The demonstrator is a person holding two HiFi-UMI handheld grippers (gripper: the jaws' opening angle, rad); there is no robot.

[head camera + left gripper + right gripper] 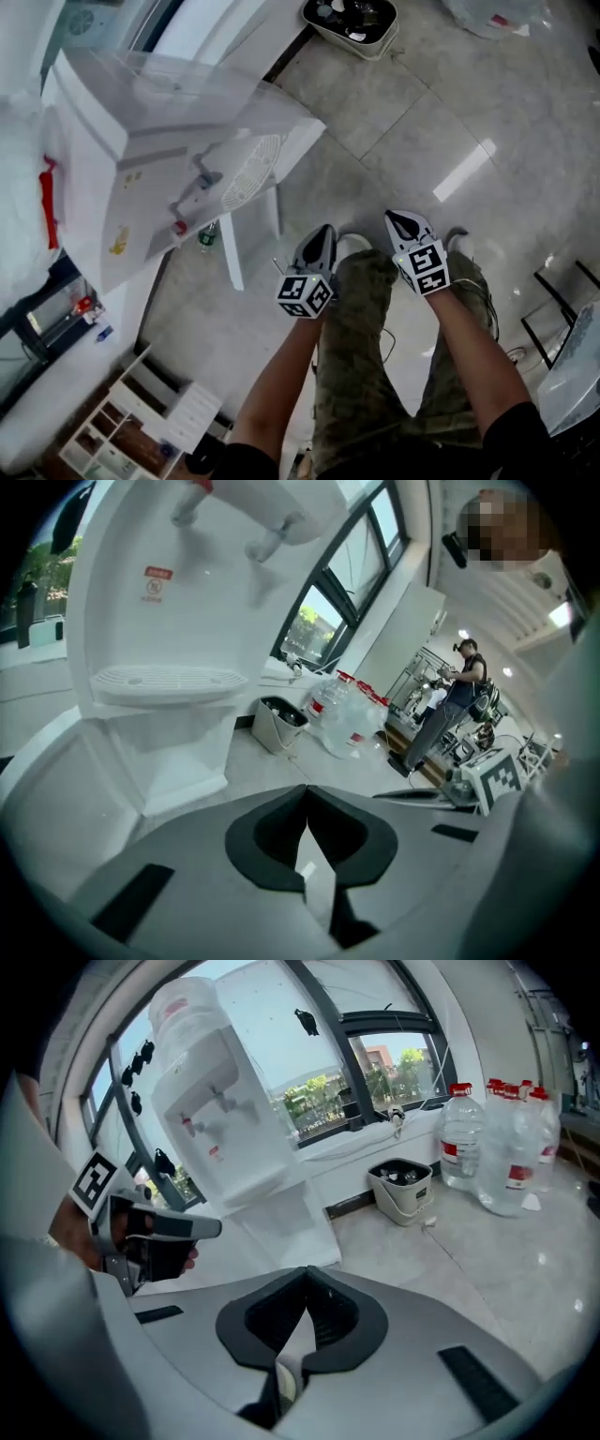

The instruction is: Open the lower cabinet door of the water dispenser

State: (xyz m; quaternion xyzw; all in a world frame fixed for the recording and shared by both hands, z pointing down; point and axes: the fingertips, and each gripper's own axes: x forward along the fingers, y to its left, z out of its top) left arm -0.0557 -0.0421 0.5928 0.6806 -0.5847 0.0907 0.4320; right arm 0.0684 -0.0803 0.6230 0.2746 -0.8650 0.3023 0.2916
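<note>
The white water dispenser (178, 159) stands at the left of the head view, with its taps (192, 192) and drip tray (169, 680) facing me. Below the tray the lower cabinet (159, 757) looks like an open recess, and a white panel (291, 1227) juts out from it; I cannot tell for sure that this is the door. My left gripper (323, 234) and right gripper (405, 223) hang side by side over the person's legs, apart from the dispenser. Both are shut, with nothing between the jaws (307, 794) (306, 1279).
A white bin (354, 21) sits on the tiled floor beyond the dispenser, with large water bottles (487, 1147) beside it. A small green-capped bottle (208, 236) lies at the dispenser's foot. A low shelf (141, 422) is at bottom left. A person (450, 705) stands far off.
</note>
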